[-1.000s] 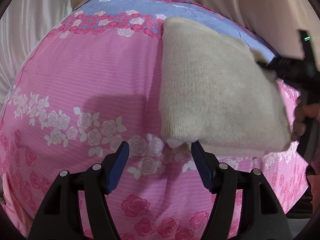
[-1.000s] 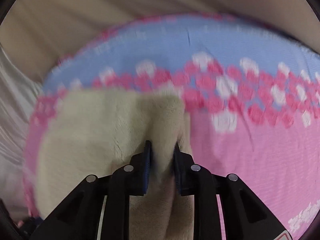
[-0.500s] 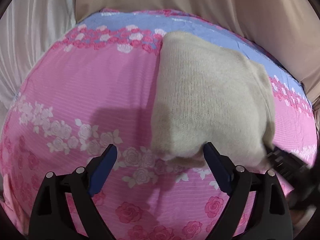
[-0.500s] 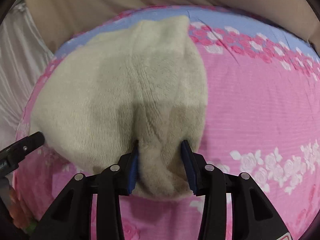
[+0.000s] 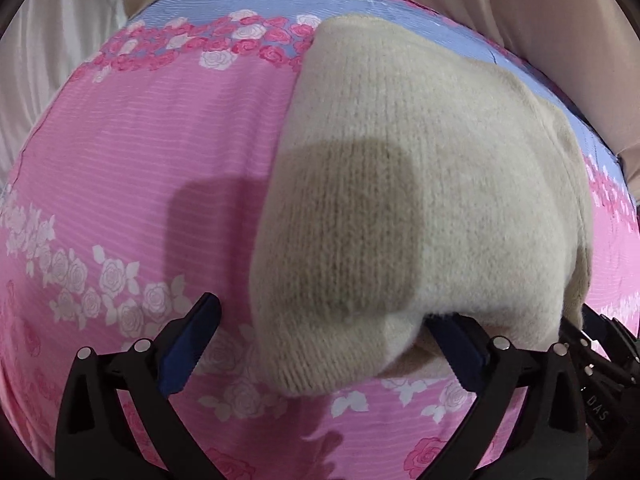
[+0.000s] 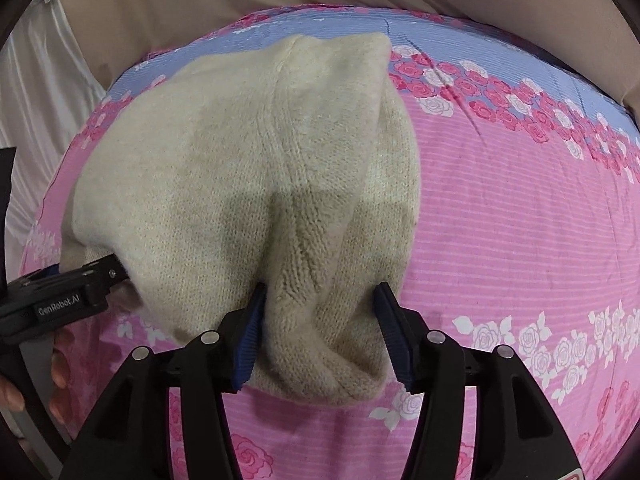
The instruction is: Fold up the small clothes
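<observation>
The knit (image 6: 248,184) is laid folded on the sheet (image 6: 520,208), its near corners between the just-opened, spread jaws of the left gripper (image 5: 320,344) and right gripper (image 6: 320,332), apparently released so the fold stays.

One knit garment (image 5: 420,184), two claws (image 5: 320,340)

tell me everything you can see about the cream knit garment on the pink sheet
The cream knit garment is a soft, fuzzy wool-like piece, folded into a thick bundle lying on the pink rose-print sheet. A cabled rib runs down to its near edge. That edge sits between the right gripper, whose jaws have just been opening and no longer pinch it. The left gripper, also just opened wide, straddles its other near corner.
</observation>
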Demonstrator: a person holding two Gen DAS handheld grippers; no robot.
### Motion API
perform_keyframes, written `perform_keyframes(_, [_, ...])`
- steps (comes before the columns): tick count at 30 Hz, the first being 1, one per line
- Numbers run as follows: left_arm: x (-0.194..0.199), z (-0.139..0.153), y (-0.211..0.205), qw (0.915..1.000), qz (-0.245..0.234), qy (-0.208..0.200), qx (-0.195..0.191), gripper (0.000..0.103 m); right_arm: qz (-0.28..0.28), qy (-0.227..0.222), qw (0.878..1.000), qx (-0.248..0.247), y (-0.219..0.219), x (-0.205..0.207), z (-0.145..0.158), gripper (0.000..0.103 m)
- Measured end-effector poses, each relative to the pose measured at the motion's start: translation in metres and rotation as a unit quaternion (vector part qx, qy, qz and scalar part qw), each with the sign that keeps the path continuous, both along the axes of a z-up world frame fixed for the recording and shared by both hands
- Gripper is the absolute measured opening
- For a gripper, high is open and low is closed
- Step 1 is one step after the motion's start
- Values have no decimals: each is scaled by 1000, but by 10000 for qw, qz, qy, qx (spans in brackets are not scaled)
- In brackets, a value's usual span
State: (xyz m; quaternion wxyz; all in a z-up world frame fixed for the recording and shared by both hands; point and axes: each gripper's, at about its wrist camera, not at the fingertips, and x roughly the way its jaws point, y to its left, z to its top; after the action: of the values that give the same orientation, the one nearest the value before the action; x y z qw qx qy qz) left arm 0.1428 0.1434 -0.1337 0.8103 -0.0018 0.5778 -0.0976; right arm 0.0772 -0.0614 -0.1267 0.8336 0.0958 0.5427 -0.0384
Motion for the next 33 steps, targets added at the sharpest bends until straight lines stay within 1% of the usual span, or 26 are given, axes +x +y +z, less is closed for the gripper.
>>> perform_keyframes(2, [4, -1, 1, 9999, -53, 62, -59, 98, -14, -21, 10000, -1, 0, -1, -2, 60])
perform_keyframes(4, [4, -1, 1, 9999, -14, 105, -50, 98, -74, -28, 10000, 16, -2, -1, -4, 67])
perform_keyframes(5, [2, 1, 1, 10000, 3, 92, 19, 98, -117, -17, 9999, 96, -6, -2, -3, 67])
perform_keyframes(6, [-1, 6, -1, 9998, 17, 56, 167, 98, -219, -26, 9994, 263, -11, -5, 0, 67])
perform_keyframes(7, [-5, 11, -3, 9995, 24, 24, 314, 98, -274, -84, 9991, 297, -13, -8, 6, 67])
perform_keyframes(9, [-15, 25, -7, 9983, 14, -88, 568, 98, -311, -393, 9986, 175, -14, -23, 25, 67])
perform_keyframes(10, [-21, 33, -7, 9979, 16, -192, 612, 98, -315, -603, 9977, 39, -13, -34, 38, 67])
perform_keyframes(12, [-36, 53, -7, 9975, 39, -439, 559, 98, -375, -849, 9954, -230, -12, -52, 57, 67])
perform_keyframes(15, [-54, 77, -10, 9967, 10, -657, 478, 98, -522, -1006, 9928, -398, -15, -72, 75, 67])
perform_keyframes(18, [-72, 101, -18, 9938, 13, -1006, 472, 98, -701, -1157, 9901, -363, -20, -89, 89, 69])
perform_keyframes(22, [-96, 126, -27, 9893, -119, -1425, 283, 98, -748, -1234, 9889, -367, -18, -106, 100, 70])
perform_keyframes(24, [-103, 132, -32, 9873, -241, -1548, 258, 98, -768, -1248, 9886, -344, -17, -112, 101, 70])
perform_keyframes(27, [-111, 134, -37, 9863, -399, -1576, 264, 98, -824, -1217, 9887, -303, -17, -119, 101, 70])
perform_keyframes(33, [-123, 135, -43, 9848, -452, -1641, 346, 98, -821, -1190, 9890, -317, -11, -125, 102, 70])
